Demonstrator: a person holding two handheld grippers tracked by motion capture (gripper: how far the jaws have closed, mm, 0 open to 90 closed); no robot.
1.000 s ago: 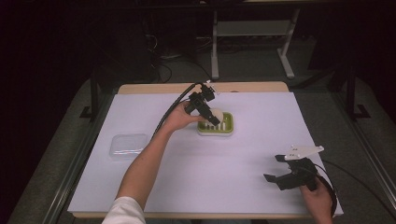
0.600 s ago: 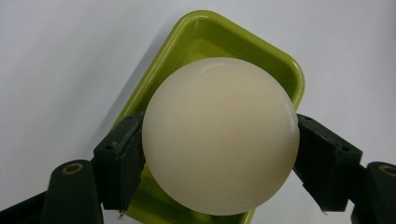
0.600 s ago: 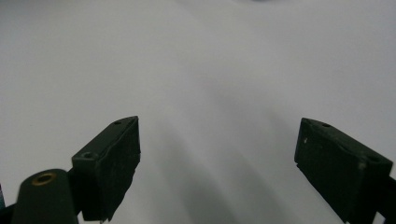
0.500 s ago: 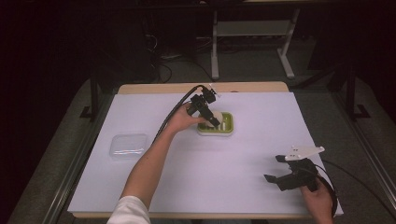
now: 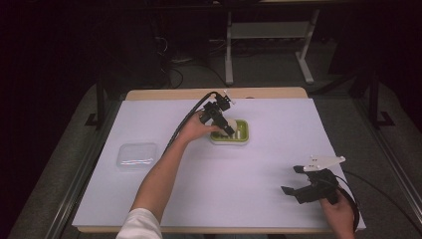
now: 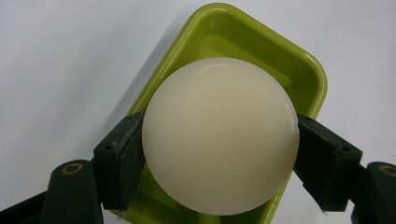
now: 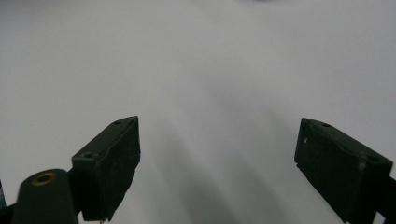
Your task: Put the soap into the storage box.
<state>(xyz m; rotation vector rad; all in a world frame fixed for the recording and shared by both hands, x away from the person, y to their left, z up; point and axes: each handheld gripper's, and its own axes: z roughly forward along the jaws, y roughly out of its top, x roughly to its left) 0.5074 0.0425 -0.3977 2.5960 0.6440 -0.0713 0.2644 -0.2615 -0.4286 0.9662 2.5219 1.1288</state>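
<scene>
A cream-white ball (image 6: 220,135) sits between the two black jaws of my left gripper (image 6: 219,158), which is shut on it just above a lime-green tray (image 6: 261,51). From above, that left gripper (image 5: 222,127) points down over the green tray (image 5: 243,134) at the table's far middle, and the ball (image 5: 230,124) shows as a small pale spot beside the jaws. My right gripper (image 5: 294,180) rests low at the near right, open with nothing between its fingers (image 7: 112,163), only white table beneath.
A clear plastic lidded box (image 5: 136,155) lies at the left of the white table sheet (image 5: 234,189). Cables trail from both grippers. Dark floor and a metal stand frame (image 5: 268,35) lie beyond the far edge.
My left gripper with the ball has shifted slightly over the green tray. The right gripper has stayed in place.
</scene>
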